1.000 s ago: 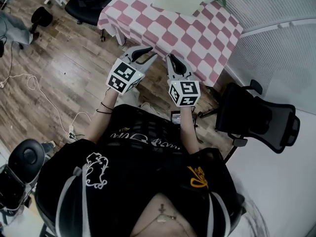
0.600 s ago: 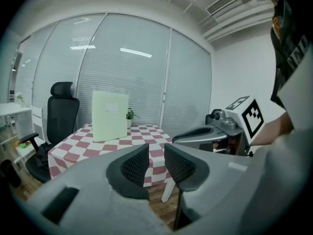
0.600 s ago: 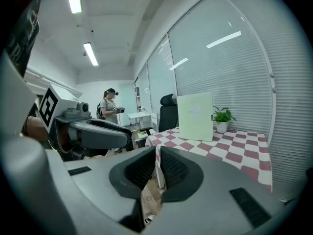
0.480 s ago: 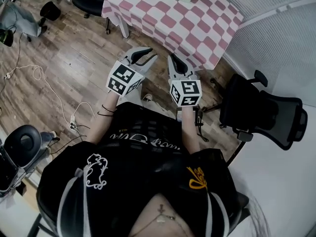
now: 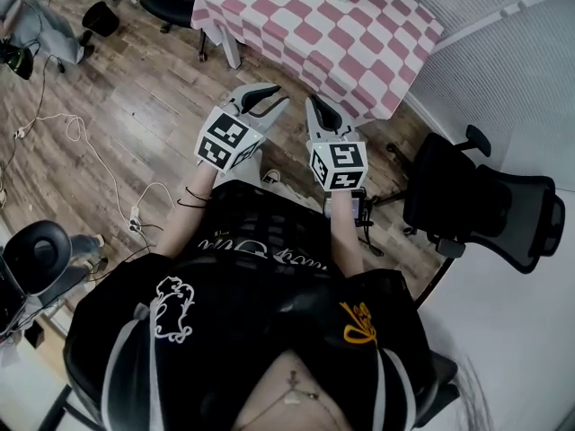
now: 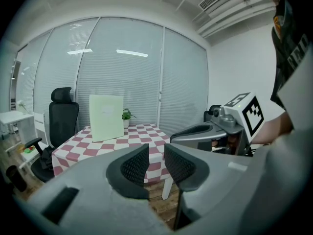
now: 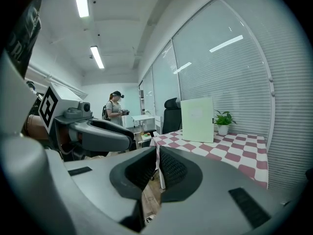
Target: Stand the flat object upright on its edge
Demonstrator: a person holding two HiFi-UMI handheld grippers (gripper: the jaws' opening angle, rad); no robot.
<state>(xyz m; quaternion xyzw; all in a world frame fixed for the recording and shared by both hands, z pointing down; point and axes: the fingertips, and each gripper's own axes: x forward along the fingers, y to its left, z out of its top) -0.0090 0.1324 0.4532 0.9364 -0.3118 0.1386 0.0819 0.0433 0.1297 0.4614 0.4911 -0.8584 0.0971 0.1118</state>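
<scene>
Grippers side by side before the person's chest, both pointing toward the table. Left gripper: pads a narrow gap apart, nothing between them, so released. Right gripper: jaws have just been closing, tips now meet, nothing caught between them, so clenched and empty. Each carries a marker cube with a black-and-white square code, not letters. Shirt print: white figure and yellow script, not readable. Ahead and below, bare wood floor lies open between the grippers and the table's near edge. White cable loops over the floor at the left. Black office chair stands at the right, near the table's right corner. Table: pink-and-white checked cloth hanging over the edges, near corner toward the grippers. Board: pale green and flat, toward the far side of the tabletop, well apart from both grippers. Both gripper views show it upright on its lower edge; whether anything props it from behind cannot be told. Faint mark on its face, too small to read. Small potted plant just beside its right edge. Open cloth lies in front of the board. Second black chair at the table's left side. Behind the table, glass wall with blinds. Farthest, in the right gripper view, another person stands.
</scene>
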